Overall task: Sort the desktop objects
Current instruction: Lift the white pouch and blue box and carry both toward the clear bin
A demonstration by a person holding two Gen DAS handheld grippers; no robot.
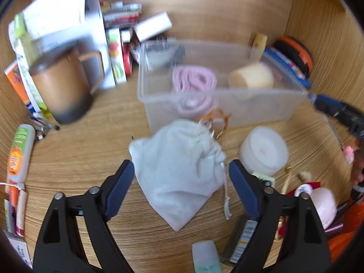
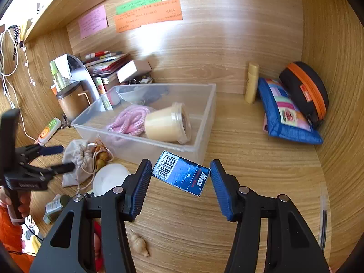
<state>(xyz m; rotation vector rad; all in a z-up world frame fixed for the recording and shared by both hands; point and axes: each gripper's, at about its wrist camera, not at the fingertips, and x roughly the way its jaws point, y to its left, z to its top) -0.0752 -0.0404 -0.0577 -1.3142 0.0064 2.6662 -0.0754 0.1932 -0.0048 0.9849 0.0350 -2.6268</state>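
Observation:
A clear plastic bin point(image 1: 227, 111) point(image 2: 204, 122) on the wooden desk holds a pink coiled cord point(image 1: 193, 79) point(image 2: 132, 118) and a cream jar point(image 1: 252, 77) point(image 2: 166, 125) on its side. My left gripper point(image 1: 182, 173) is open around a white drawstring pouch point(image 1: 179, 173) point(image 2: 77, 161) lying on the desk; the pads do not press it. My right gripper point(image 2: 180, 170) is open, with a small blue "Max" box point(image 2: 182, 173) lying between its fingers on the desk. The left gripper point(image 2: 61, 157) also shows in the right wrist view.
A brown mug point(image 1: 61, 84), boxes and tubes crowd the left. A white round jar point(image 1: 264, 150), amber beads point(image 1: 216, 120), small bottles and trinkets lie by the pouch. A patchwork pouch point(image 2: 286, 113), an orange-trimmed case point(image 2: 304, 91) and a yellow bottle point(image 2: 251, 84) stand at the back right. A shell point(image 2: 138, 243) lies near.

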